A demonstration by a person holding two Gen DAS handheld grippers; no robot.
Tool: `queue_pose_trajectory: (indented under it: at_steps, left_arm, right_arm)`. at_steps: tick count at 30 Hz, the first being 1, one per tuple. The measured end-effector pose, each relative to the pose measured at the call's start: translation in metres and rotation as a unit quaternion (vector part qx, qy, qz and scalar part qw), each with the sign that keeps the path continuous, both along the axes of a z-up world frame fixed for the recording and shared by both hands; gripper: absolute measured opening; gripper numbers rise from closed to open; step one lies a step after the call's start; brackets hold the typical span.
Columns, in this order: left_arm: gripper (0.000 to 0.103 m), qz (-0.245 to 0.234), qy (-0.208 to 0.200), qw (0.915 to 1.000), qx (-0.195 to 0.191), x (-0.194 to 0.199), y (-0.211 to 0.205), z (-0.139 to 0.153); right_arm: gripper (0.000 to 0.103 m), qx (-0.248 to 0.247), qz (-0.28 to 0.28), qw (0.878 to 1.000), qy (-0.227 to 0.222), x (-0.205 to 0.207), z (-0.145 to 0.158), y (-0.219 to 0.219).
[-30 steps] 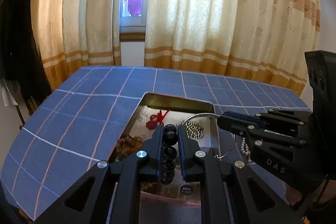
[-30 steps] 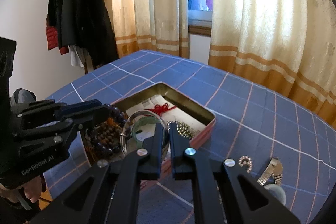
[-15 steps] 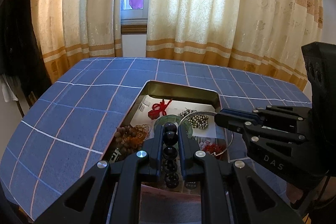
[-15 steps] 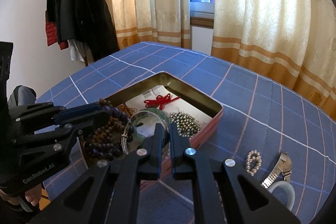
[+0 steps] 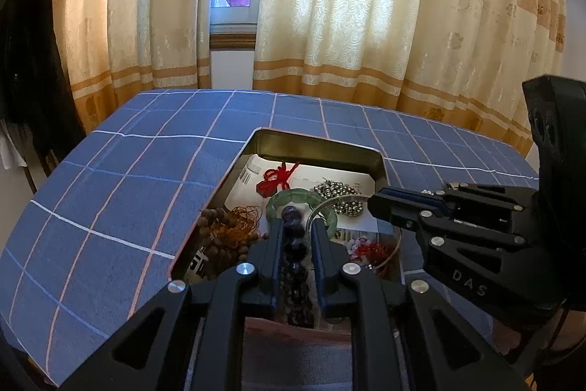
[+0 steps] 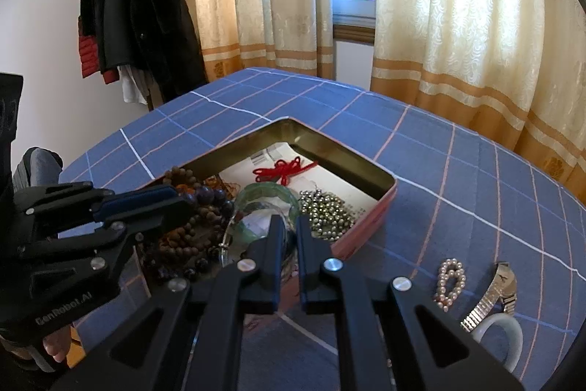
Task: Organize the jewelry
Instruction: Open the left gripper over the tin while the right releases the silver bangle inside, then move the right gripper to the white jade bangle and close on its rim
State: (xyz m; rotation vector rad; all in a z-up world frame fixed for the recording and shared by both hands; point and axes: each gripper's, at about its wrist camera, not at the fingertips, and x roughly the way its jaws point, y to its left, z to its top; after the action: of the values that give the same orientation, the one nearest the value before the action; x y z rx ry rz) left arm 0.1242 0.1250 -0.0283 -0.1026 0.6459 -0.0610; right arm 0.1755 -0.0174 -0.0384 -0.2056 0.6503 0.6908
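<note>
The left gripper (image 5: 296, 233) hangs over the near end of the open rectangular metal tin (image 5: 318, 143) with a pink outer wall, on a blue checked tablecloth (image 5: 121, 193). Its jaws are opening around a string of dark round beads (image 5: 293, 248); the strand lies between the fingers with its long axis running along them, from near to far, its far end poking past the fingertips toward the curtains. Whether the pads touch the beads cannot be told.

The right gripper (image 6: 289, 229) is narrowed almost to closing, nothing visible between its fingers, poised over the tin's near right part above a thin silver bangle (image 6: 229, 237).

Inside the tin lie a pale green bangle (image 6: 267, 193), a heap of small silver balls (image 6: 327, 207), a red knotted cord (image 6: 282, 169) toward the far end, and brown wooden beads (image 5: 223, 229) at the left. On the cloth to the right of the tin lie a small pearl loop (image 6: 449, 283) and a metal-band wristwatch (image 6: 492, 294), side by side.
</note>
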Motion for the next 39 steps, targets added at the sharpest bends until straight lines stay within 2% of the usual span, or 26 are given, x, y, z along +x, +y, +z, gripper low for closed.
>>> queue_pose_trajectory:
  at_steps: [1,2,3,4,12,13,16,17,21,26,34,39]
  left_arm:
    - [0.040,0.002,-0.001,1.0000,-0.001,-0.001,0.000,0.001]
    - [0.051,0.004,-0.004,1.0000,0.001,-0.002,0.000,0.001]
    - [0.070,0.009,-0.011,0.9999,0.005,-0.004,0.000,0.003]
    - [0.075,0.016,-0.023,0.9996,0.010,-0.008,0.000,0.005]
    - [0.075,0.043,-0.021,0.9989,0.005,-0.009,0.012,0.004]
    - [0.075,0.046,-0.021,0.9987,0.006,-0.009,0.013,0.004]
    - [0.076,0.057,-0.024,0.9981,0.005,-0.011,0.015,0.005]
    - [0.076,0.060,-0.025,0.9979,0.004,-0.011,0.016,0.006]
    - [0.076,0.063,-0.022,0.9977,-0.005,-0.011,0.019,0.007]
    - [0.076,0.059,-0.015,0.9981,-0.008,-0.009,0.010,0.005]
    - [0.076,0.023,-0.027,0.9992,0.018,-0.009,-0.033,0.012]
    - [0.076,-0.009,-0.031,0.9990,0.030,-0.008,-0.066,0.012]
  right_arm:
    - [0.010,0.000,0.001,1.000,0.001,0.000,-0.001,0.001]
    - [0.011,0.001,0.002,1.000,0.003,0.000,-0.002,0.001]
    - [0.011,0.002,0.003,1.000,0.004,0.000,-0.003,0.002]
    - [0.011,0.002,0.002,1.000,0.003,0.000,-0.003,0.002]
    - [0.013,0.013,0.005,1.000,0.002,0.000,-0.002,0.003]
    - [0.019,0.013,0.006,1.000,0.002,0.000,-0.003,0.003]
    - [0.062,0.020,0.001,1.000,0.000,-0.002,-0.003,0.001]
    - [0.065,0.025,-0.006,1.000,-0.007,-0.002,-0.002,-0.002]
    - [0.066,0.037,-0.012,0.999,-0.010,-0.005,0.004,-0.009]
    - [0.072,0.047,-0.025,0.998,-0.017,-0.010,0.009,-0.024]
    - [0.076,0.051,-0.058,0.997,-0.027,-0.016,0.016,-0.066]
    - [0.081,0.045,-0.101,0.993,-0.036,-0.017,0.016,-0.109]
